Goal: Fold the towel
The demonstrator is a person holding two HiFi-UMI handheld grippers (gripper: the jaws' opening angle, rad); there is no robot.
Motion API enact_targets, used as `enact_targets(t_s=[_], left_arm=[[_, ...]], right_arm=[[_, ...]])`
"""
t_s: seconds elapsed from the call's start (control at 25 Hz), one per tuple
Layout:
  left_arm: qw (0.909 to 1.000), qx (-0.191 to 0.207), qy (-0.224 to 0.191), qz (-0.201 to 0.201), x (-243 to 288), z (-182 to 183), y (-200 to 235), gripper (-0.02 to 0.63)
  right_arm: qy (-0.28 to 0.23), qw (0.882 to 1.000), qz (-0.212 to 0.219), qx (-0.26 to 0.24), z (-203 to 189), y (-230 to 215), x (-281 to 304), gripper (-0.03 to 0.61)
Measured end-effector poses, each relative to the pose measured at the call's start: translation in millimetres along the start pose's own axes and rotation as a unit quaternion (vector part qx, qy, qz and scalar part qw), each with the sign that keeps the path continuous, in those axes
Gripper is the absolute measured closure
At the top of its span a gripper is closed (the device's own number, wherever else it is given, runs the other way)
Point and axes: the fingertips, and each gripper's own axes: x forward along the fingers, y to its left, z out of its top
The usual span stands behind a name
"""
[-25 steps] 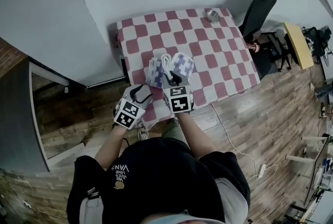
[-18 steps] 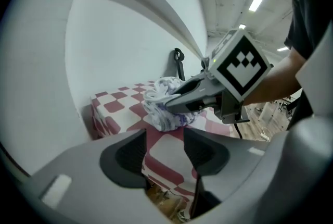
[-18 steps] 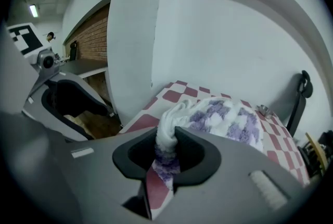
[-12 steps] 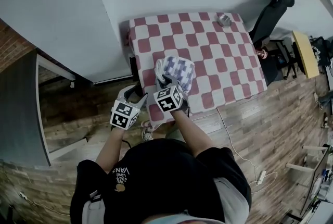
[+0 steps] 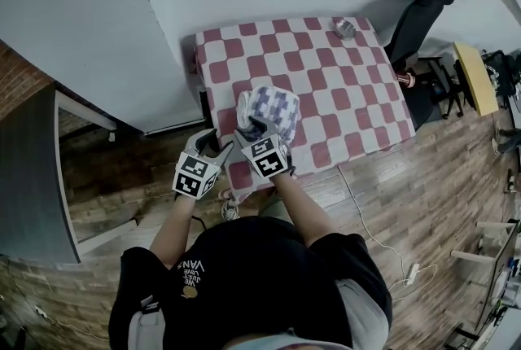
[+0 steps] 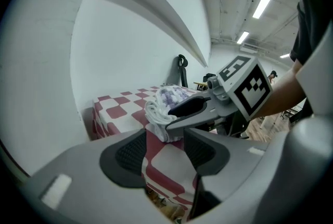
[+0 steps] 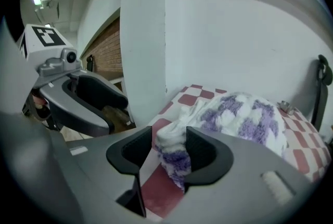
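Observation:
The white and purple checked towel point(image 5: 274, 106) lies as a thick folded bundle on the red and white checked tablecloth point(image 5: 326, 63), near the table's front edge. My right gripper point(image 5: 259, 129) is at its near corner. In the right gripper view that corner point(image 7: 174, 152) hangs between the jaws of the right gripper point(image 7: 169, 152), which are opening and no longer pinch it. My left gripper point(image 5: 213, 146) hovers open and empty at the table's front left edge, just left of the right one. In the left gripper view the towel point(image 6: 166, 103) sits beyond the left gripper point(image 6: 164, 150).
A small metal bowl point(image 5: 345, 28) stands at the table's far right corner. A black office chair point(image 5: 419, 15) is beside the table on the right. White wall runs behind and left of the table, with wooden floor below its front edge.
The towel, earlier spread in two halves, is now one narrower bundle. My right gripper has come down to its near corner. The left gripper has stayed by the table's front left edge.

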Motion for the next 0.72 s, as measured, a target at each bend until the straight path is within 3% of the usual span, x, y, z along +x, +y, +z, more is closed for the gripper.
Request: enact_targets(t_s=[0.2,0.32,0.4,0.48,0.6,0.72], left_arm=[[1.0,-0.002,-0.006,-0.003,1.6,7.4,-4.7,0.414],[1.0,-0.005,-0.002,-0.004,3.8,7.2,-5.3,0.414],[0.9999,-0.009,-0.001,-0.006,6.0,7.2,-6.7,0.414],[0.9999,-0.012,0.0,-0.009,8.5,7.3,-9.1,0.414],[0.9998,-0.013,0.004,-0.012,11.9,6.6,-12.9,0.414],[0.9998,-0.016,0.005,-0.011,12.7,6.8,-12.6,0.414]], right_arm=[[-0.114,0.993,-0.008,0.027,45.6,-11.5,-52.0,0.382],[-0.177,0.98,-0.08,0.042,67.0,-55.4,-92.4,0.385],[-0.16,0.974,-0.142,0.07,52.9,-97.2,-103.5,0.385],[-0.125,0.973,-0.161,0.111,28.9,-124.6,-97.9,0.374],[-0.096,0.978,-0.126,0.133,15.2,-120.2,-75.5,0.28],[-0.063,0.989,-0.094,0.091,18.3,-91.5,-46.1,0.233]])
